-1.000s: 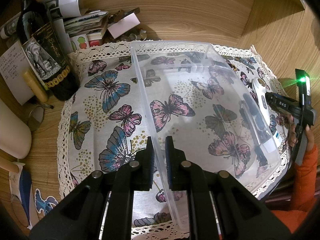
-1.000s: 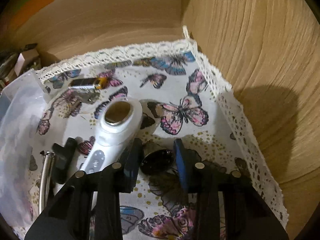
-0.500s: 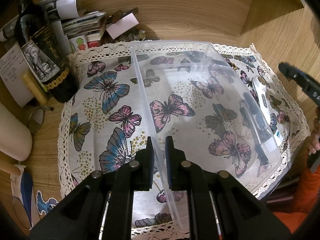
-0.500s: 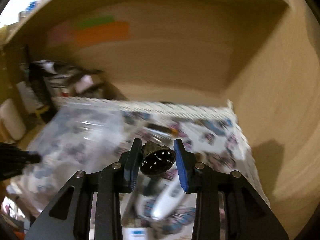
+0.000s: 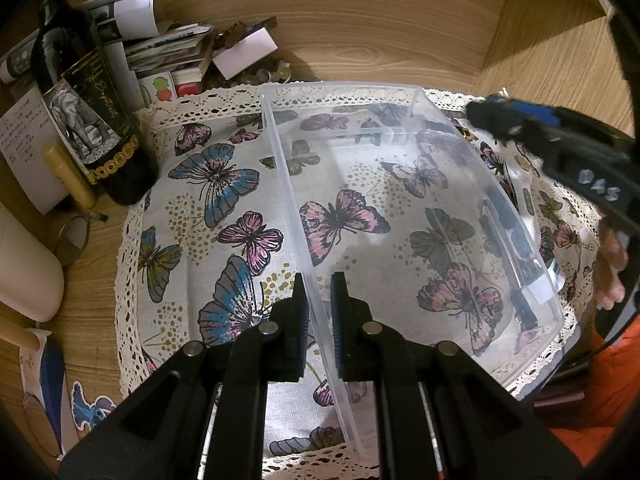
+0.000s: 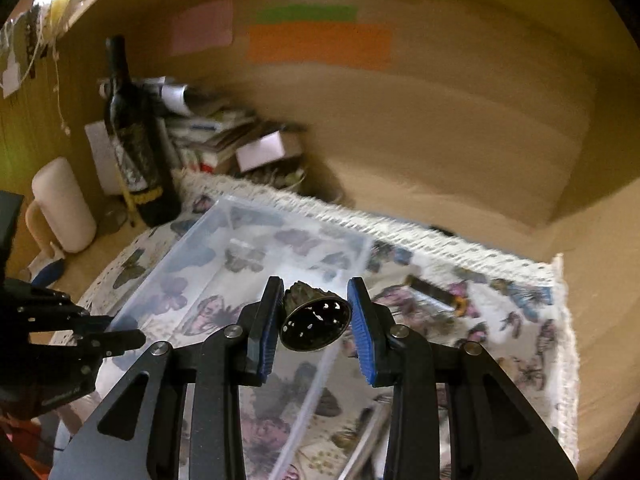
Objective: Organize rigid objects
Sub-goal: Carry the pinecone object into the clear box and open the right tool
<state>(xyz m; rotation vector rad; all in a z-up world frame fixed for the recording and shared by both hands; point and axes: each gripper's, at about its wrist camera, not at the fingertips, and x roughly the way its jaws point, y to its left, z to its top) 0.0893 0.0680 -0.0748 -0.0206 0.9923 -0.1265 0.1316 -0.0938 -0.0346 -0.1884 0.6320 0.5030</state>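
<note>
A clear plastic box [image 5: 400, 184] sits on a butterfly cloth [image 5: 224, 184] on the wooden table [image 5: 380, 32]. The box is the thing to look from. Its left wall runs from the back edge of the cloth down to the front, and the left tongs [image 5: 319, 308] are shut tight on that thin wall near the front, one finger outside the box and one inside. Inside the box the floor is bare, so there is lots of room there. Left of the box there is a wide strip of cloth with nothing on it, and past that stands a dark wine bottle [image 5: 92, 120] with a heap of papers and small boxes [image 5: 176, 52] behind it. Right of the box, just beside its right wall, lie a white gadget [image 5: 522, 184] and some dark long things, seen blurry through the plastic. Behind the box there is only the lace edge of the cloth and then bare wood up to the back wall. The right tongs [image 6: 313, 322] hang in the air above the right front side of the box, a little way apart and pressed on a small dark metal bell-shaped cup [image 6: 314, 322], whose open mouth faces the camera. On the cloth right of the box lies a dark stick with a gold end [image 6: 434, 292].
</note>
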